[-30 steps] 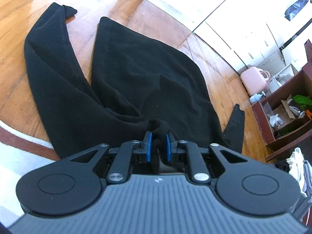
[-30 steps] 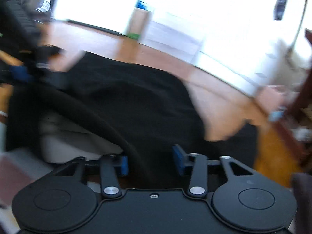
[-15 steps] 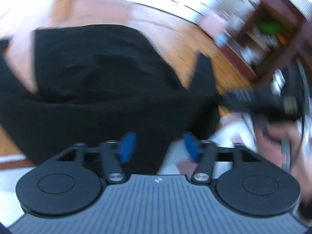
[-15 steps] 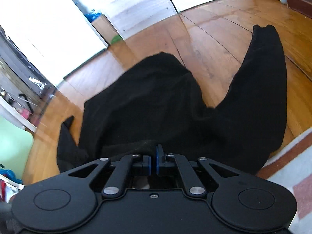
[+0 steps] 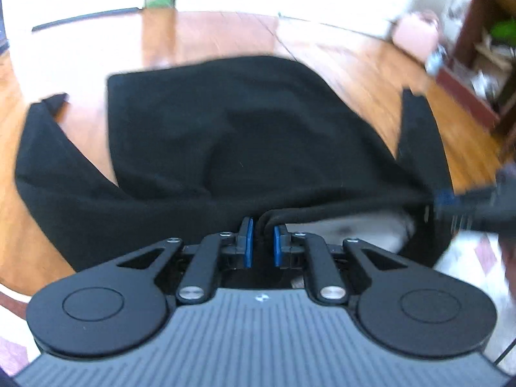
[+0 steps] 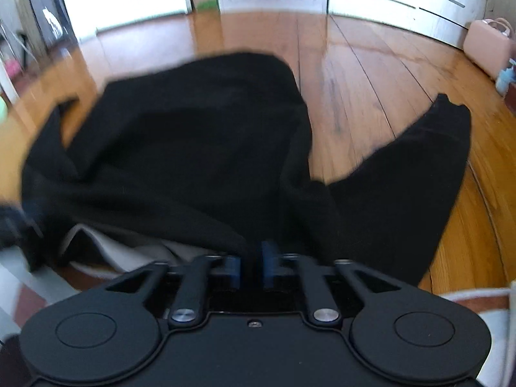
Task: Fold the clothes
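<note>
Black knit long-sleeved garment (image 5: 242,135), spread on wooden plank floor (image 5: 354,74): unfolded, sleeves splayed.
Left gripper (image 5: 261,245) closing on neck edge; right gripper (image 6: 251,262) opening, fabric between; all folds outstanding.

A black sweater (image 5: 225,135) of matt, soft knit cloth lies on a glossy varnished wooden floor (image 5: 354,74) that throws back window light, its near hem over a pale woven rug (image 6: 106,254). The left gripper (image 5: 261,246) and the right gripper (image 6: 250,266) are of matt black plastic with bright metal pivot pins and blue rubbery pads (image 5: 247,245); the left one's housing is ribbed grey. A smooth pink case (image 6: 487,46) stands by white glossy cabinets (image 6: 419,3).
</note>
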A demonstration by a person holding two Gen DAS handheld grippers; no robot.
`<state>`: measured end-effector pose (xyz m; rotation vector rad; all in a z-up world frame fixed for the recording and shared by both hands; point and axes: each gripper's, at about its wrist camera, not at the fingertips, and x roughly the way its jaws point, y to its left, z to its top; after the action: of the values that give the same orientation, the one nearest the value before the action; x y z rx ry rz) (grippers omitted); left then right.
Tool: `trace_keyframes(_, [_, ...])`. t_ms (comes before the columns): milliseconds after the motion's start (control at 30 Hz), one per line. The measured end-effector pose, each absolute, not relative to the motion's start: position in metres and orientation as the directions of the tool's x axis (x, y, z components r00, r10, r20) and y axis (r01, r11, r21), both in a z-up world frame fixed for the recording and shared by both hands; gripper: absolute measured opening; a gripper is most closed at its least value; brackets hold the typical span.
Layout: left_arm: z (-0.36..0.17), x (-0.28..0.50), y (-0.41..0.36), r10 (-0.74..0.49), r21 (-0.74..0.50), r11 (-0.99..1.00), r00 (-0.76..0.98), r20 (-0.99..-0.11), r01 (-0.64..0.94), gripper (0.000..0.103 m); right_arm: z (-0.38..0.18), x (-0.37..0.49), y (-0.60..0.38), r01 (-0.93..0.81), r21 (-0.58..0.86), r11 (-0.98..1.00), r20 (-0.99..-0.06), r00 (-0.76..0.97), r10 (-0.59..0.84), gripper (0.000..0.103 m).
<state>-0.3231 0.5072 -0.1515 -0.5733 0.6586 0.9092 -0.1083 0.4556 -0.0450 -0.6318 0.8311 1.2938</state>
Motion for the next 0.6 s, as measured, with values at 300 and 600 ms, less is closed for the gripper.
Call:
trace_keyframes(300, [-0.087, -0.342, 0.466, 0.721, -0.109, 0.390, 0.377, -0.582, -0.914, 0.010, 0.018, -0.153, 0.412, -0.980, -0.127, 0.153, -0.722, 0.197, 0.663, 0.004])
trace_keyframes(600, [-0.142, -0.365, 0.411, 0.417, -0.190, 0.317, 0.316, -0.852, -0.929, 0.009, -0.003, -0.172, 0.350, -0.997, -0.071, -0.017, -0.884, 0.055, 0.465, 0.003])
